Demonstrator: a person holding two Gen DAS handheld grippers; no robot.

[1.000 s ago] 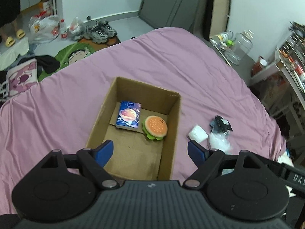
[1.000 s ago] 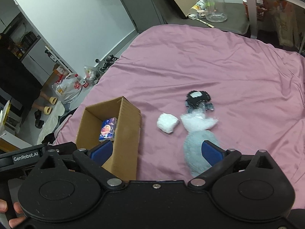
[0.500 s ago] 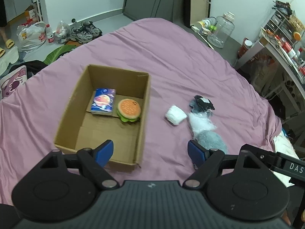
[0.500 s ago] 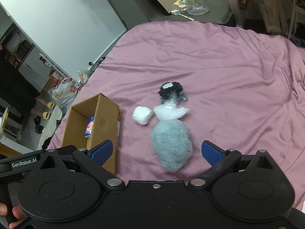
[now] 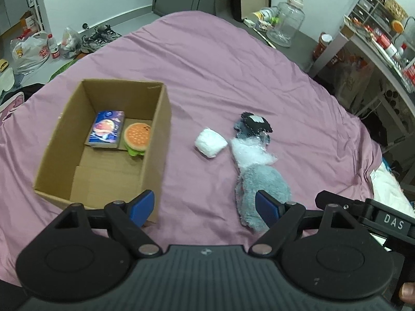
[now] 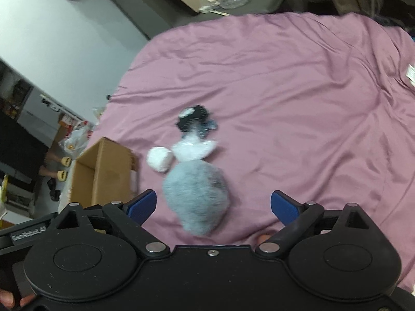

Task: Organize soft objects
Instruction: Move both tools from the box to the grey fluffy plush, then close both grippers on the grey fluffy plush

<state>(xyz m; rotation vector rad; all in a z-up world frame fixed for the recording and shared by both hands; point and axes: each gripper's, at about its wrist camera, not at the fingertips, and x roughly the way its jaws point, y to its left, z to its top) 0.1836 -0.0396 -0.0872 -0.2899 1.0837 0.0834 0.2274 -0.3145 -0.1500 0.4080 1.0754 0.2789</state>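
Now the grey plush (image 6: 197,194) sits lower between closing right fingers (image 6: 284,204).

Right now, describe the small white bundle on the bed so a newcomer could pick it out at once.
Start at the purple bedspread and find the open cardboard box on it. Just past the box's right wall, out on the sheet, lies the white bundle, touching the crinkly white middle of the long grey plush. It is the only compact, rounded, all-white lump; the plush is elongated with a black end.

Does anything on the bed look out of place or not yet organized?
Yes. The grey plush toy and white soft ball lie loose on the purple bedsheet, outside the cardboard box that holds the burger toy.
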